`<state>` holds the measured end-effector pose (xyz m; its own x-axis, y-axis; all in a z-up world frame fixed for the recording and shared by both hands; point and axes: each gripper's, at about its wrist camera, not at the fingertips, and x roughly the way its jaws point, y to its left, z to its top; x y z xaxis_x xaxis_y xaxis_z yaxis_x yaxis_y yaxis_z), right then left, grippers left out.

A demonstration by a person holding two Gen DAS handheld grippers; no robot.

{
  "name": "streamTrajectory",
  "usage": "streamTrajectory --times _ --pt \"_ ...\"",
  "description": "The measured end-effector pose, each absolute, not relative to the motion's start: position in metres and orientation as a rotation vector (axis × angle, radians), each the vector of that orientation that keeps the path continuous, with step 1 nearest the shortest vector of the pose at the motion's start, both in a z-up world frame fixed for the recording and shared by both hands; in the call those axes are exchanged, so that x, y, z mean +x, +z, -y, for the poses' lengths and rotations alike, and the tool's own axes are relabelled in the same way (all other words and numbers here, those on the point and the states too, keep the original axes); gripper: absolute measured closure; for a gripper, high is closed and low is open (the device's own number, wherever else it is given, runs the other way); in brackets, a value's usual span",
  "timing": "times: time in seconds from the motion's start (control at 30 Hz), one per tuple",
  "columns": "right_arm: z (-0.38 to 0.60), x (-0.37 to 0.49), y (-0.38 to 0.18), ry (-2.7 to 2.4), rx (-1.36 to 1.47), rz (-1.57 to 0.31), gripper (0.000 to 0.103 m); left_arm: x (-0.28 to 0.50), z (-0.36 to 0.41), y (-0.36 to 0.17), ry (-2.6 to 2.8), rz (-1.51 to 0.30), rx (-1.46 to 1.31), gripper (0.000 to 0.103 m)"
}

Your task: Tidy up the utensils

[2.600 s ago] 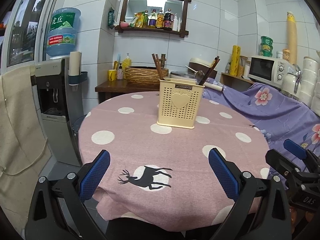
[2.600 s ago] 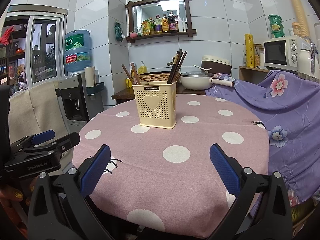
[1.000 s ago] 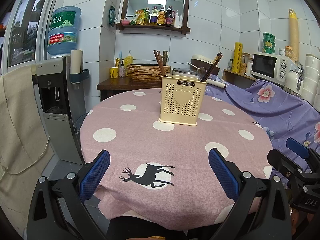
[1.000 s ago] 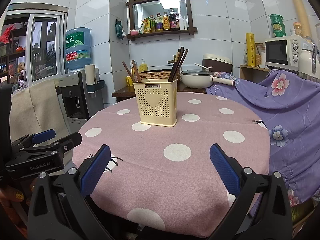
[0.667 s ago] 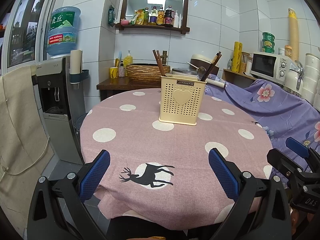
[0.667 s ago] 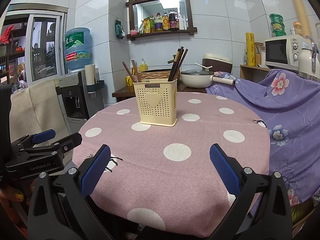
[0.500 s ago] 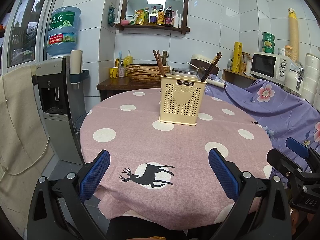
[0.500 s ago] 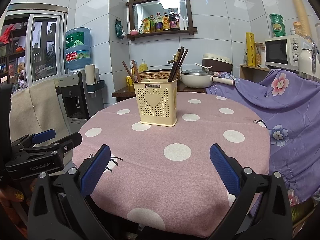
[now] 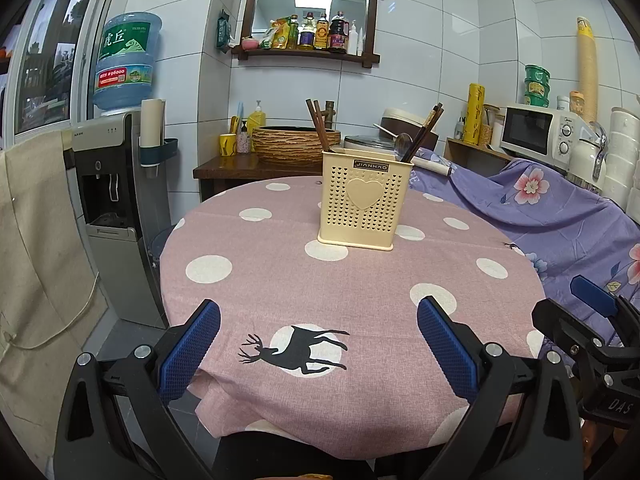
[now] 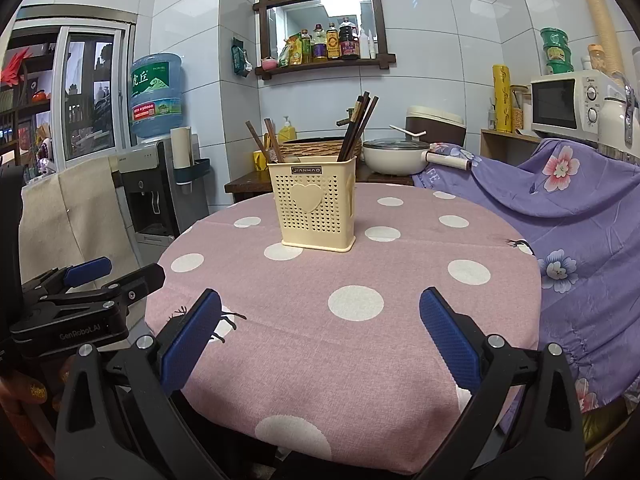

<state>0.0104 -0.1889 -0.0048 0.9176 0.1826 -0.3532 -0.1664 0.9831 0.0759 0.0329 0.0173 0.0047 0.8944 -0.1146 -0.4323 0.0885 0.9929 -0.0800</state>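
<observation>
**Inspector:** Location of the task item?

**Assistant:** The cream perforated utensil holder stands upright on the round worktop, toward its far side, on a pink cloth with white dots. It bears a heart emblem on the front face.

**Inspector:** Contents?

**Assistant:** Two dark chopsticks lean out at its left end. A larger bundle of chopsticks leans out at its right end, and a metal spoon shows its bowl above the rim beside that bundle. Compartment divisions are not visible.

**Inspector:** Grippers?

**Assistant:** The left gripper sits at the near edge of the worktop, over the black deer print; jaws wide apart, nothing between them. The right gripper sits at the near edge further right; jaws likewise wide apart and unloaded. Both are well apart from the holder.

**Inspector:** Surroundings?

**Assistant:** A purple floral cloth is draped to the right of the worktop. A water dispenser stands to the left. Behind: a woven basket on a side table, a white pan, a microwave, and a wall shelf of bottles.
</observation>
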Motion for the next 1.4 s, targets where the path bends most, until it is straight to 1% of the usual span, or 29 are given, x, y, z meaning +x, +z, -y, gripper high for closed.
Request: streamTrajectory --times 1.4 --pt "0.1883 0.0100 -0.0060 0.178 0.043 -0.368 0.006 0.0314 -0.0175 0.0055 -0.106 -0.462 -0.062 0.006"
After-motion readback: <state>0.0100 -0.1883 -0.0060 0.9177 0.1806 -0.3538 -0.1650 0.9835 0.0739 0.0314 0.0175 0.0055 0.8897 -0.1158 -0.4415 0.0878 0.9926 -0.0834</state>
